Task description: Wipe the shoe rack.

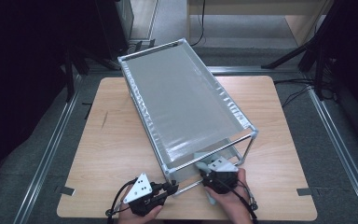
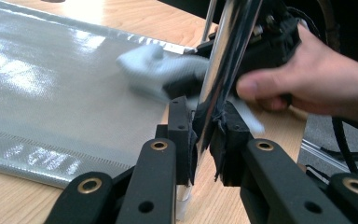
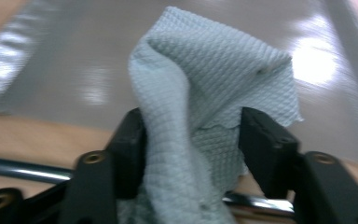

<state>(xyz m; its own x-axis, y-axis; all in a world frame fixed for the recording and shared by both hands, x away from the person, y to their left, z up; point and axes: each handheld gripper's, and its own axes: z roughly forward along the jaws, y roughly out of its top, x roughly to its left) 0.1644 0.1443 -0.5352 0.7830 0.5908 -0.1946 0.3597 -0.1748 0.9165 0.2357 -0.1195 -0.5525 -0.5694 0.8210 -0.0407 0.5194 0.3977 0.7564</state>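
Left claw point(image 2: 204, 140) clenched on the chrome upright post point(image 2: 223, 70) steadies the rack while right claw point(image 3: 193, 140), grasping the pale grey waffle-weave cloth point(image 3: 214, 79), wipes the glossy grey lower shelf point(image 2: 51, 93); next, sweep toward 12 o'clock.

A: High view sits above the near edge, facing forward and down; whole surface point(image 1: 112, 140) and the metal rack point(image 1: 182, 102) inside its frame.

B: Left gripper view rides low, very close on the rack's chrome post point(image 2: 223, 56), looking across at the cloth point(image 2: 158, 70).

A: Right gripper view is closer still, cloth point(image 3: 214, 84) right against the lens. Both share the cloth and the rack's lower shelf point(image 2: 51, 93).
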